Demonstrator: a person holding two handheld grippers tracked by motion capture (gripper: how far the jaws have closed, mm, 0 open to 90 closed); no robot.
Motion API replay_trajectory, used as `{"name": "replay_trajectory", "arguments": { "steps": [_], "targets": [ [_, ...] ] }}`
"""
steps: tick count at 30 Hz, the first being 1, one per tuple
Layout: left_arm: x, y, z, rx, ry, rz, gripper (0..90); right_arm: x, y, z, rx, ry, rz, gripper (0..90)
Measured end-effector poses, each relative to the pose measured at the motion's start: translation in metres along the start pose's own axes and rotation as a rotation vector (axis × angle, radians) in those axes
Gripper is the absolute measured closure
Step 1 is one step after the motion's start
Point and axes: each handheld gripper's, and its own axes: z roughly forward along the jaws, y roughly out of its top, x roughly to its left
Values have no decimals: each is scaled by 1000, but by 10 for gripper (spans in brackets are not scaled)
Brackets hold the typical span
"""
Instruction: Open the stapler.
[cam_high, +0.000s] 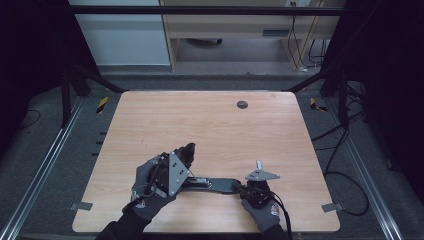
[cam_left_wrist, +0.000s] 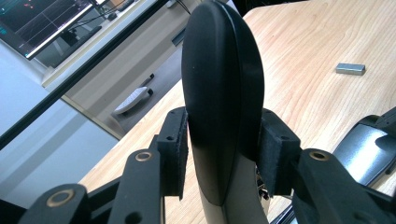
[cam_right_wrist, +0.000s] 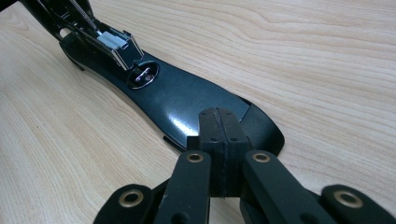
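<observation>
Wooden counter (cam_high: 210, 125) all round: a glossy black stapler (cam_right_wrist: 187, 100) is opened out flat on it. Its raised top (cam_left_wrist: 219, 93) is clamped by the left gripper (cam_left_wrist: 223, 154); the right gripper (cam_right_wrist: 219, 140), jaws shut together, is pressed on the base.

- Black stapler (cam_high: 215, 184), hinged wide open, flat between the two tongs.
- Glossy base arm (cam_right_wrist: 187, 100) lies on the counter right under the shut right tongs (cam_right_wrist: 218, 126).
- Rounded top arm (cam_left_wrist: 219, 93) tilts up, pinched in the left tongs (cam_left_wrist: 224, 154).

The black, flat-based metal stapler (cam_right_wrist: 187, 100) has its front tip hidden under the right gripper's (cam_right_wrist: 219, 140) closed pads; its raised black top (cam_left_wrist: 219, 93) runs off the bottom edge between the left gripper's (cam_left_wrist: 224, 149) pads.
</observation>
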Motion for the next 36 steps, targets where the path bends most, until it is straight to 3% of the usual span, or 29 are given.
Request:
{"name": "replay_trajectory", "arguments": {
  "steps": [36],
  "targets": [
    [21, -17, -16, -26, 4, -93, 572, 1, 0, 1, -1, 7, -13, 900]
  ]
}}
